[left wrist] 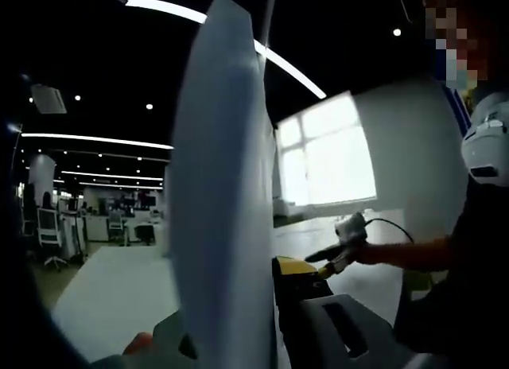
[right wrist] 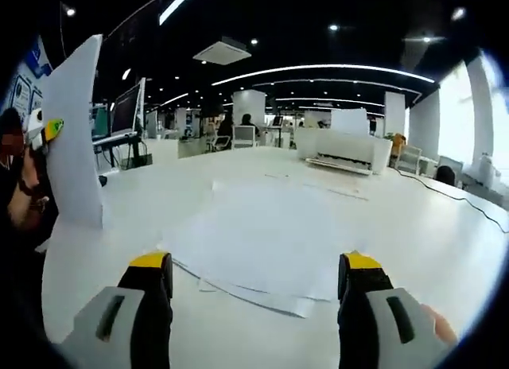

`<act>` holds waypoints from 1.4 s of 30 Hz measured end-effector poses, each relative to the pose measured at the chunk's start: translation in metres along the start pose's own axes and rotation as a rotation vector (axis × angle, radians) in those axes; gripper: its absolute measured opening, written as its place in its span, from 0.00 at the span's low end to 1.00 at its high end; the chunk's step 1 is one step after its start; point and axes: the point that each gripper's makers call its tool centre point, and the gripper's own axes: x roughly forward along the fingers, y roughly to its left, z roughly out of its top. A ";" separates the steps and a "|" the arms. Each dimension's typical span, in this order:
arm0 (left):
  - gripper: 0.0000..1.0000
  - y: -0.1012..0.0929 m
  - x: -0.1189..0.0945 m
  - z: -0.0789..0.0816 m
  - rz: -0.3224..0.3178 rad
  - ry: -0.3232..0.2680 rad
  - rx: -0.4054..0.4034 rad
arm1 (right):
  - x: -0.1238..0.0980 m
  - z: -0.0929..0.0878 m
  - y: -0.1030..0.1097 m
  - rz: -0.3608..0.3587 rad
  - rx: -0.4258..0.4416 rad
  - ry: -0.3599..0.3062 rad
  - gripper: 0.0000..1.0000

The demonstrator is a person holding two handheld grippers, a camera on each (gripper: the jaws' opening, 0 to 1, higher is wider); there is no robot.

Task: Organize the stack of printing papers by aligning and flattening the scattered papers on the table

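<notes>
The right tongs (right wrist: 254, 285) rise from 6 o'clock in the right gripper view as two black jaws with yellow tips, each set on a light grey block cut with a dark slot. In the left gripper view, the left tongs (left wrist: 238, 321) show the same grey slotted housing and a yellow-capped black jaw near 5 o'clock. At 3 o'clock the person wears a dark sleeve (left wrist: 469, 266) and a dark top with white stripes.
</notes>
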 end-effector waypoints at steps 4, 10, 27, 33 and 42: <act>0.06 0.000 0.001 -0.001 -0.001 0.001 -0.001 | 0.007 -0.003 -0.012 -0.063 0.029 0.008 0.80; 0.06 0.000 0.001 -0.002 -0.002 0.001 -0.005 | 0.016 -0.016 -0.023 -0.129 0.057 0.042 0.79; 0.06 -0.003 0.001 -0.003 -0.008 -0.010 -0.013 | 0.025 -0.033 -0.025 -0.169 0.071 0.091 0.68; 0.06 -0.004 0.000 -0.003 -0.009 -0.008 -0.015 | 0.023 -0.032 -0.016 -0.153 0.063 0.095 0.55; 0.06 -0.004 0.001 -0.003 -0.010 -0.009 -0.015 | 0.024 -0.024 -0.013 -0.155 -0.075 0.061 0.52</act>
